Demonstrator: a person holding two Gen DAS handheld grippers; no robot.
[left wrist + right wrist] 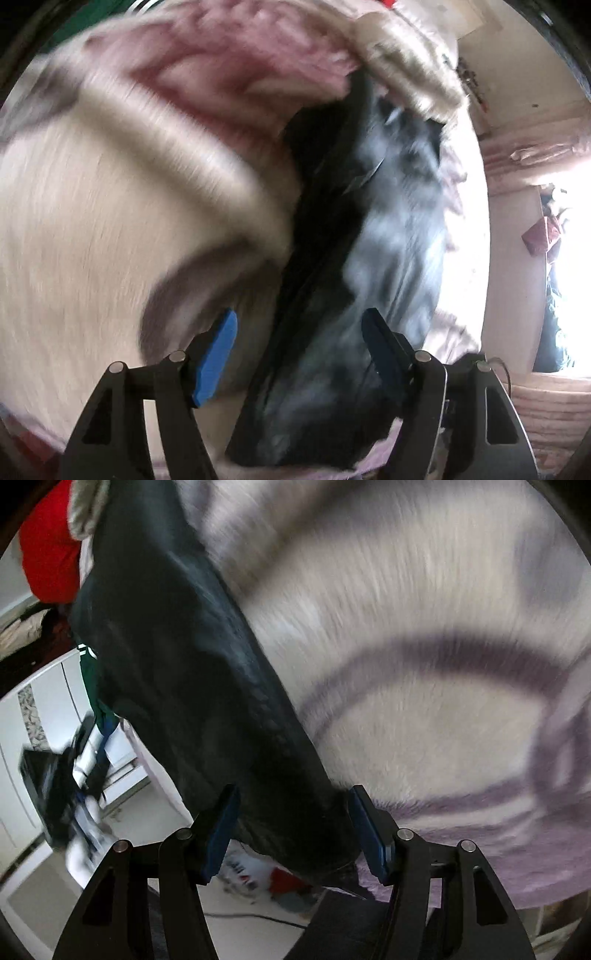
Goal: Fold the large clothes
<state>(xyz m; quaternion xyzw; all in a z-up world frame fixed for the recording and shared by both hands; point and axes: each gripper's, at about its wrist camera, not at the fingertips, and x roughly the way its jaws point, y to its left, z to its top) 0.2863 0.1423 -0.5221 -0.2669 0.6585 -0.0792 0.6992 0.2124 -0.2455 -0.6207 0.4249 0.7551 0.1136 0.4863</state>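
Nearest the left wrist camera, the left gripper (299,343) has its two blue-padded fingers (216,360) spread apart, with a strip of the dark, slightly glossy black garment (369,229) running up between them but touching neither pad, so nothing is pinched there; that reads as a hand poised over the cloth, either having let it down or lining up for a fresh hold. The picture is heavily smeared, so finer contact cannot be told. In the right wrist view, the right gripper (291,830) likewise has its jaws apart, and the lower end of the same black garment (192,672) hangs or lies in the gap; the far-side pad seems close to the fabric's edge, yet whether it presses on it is too blurred to say, and I see no pinch. Beyond the claws, the garment stretches away as a long dark band, lying across a fluffy cream and lilac blanket with darker stripes (424,709), which in the left view shows pink-red patterning (207,74) further off; the soft bedding probably serves as the folding surface. The garment looks stretched lengthwise between the two hands, a sensible layout for bringing ends together. Farthest away, a red cloth (48,546) sits beyond the blanket, and pale cabinet doors (48,701) stand to the side.
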